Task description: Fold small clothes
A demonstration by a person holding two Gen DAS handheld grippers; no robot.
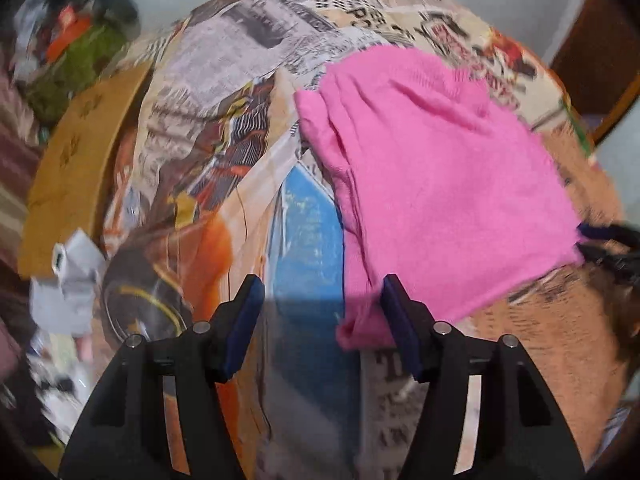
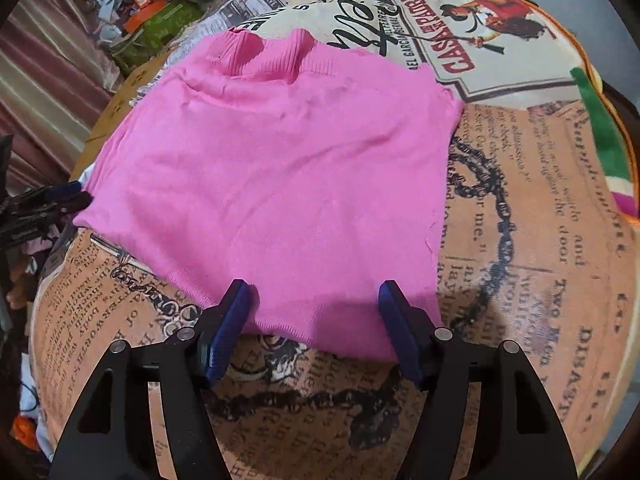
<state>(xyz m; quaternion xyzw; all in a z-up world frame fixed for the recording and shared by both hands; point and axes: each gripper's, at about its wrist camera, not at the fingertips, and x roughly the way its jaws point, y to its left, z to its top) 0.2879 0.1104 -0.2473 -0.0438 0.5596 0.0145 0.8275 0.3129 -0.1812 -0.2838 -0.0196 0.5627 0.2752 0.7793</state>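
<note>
A small pink knit top (image 2: 280,168) lies spread flat on a table covered with a printed newspaper-pattern cloth (image 2: 520,240); its ribbed collar points to the far side. In the left wrist view the top (image 1: 440,184) lies ahead and to the right. My right gripper (image 2: 314,292) is open, its blue pads over the top's near hem, nothing held. My left gripper (image 1: 322,288) is open and empty at the top's left corner, its right pad touching the fabric. The left gripper also shows at the left edge of the right wrist view (image 2: 48,204).
A heap of clutter with green and orange items (image 2: 156,8) sits at the far left beyond the table. A tan cardboard piece (image 1: 76,168) leans by the table's left edge. A green and pink cloth (image 2: 604,140) lies at the right rim. Crumpled white paper (image 1: 72,272) lies lower left.
</note>
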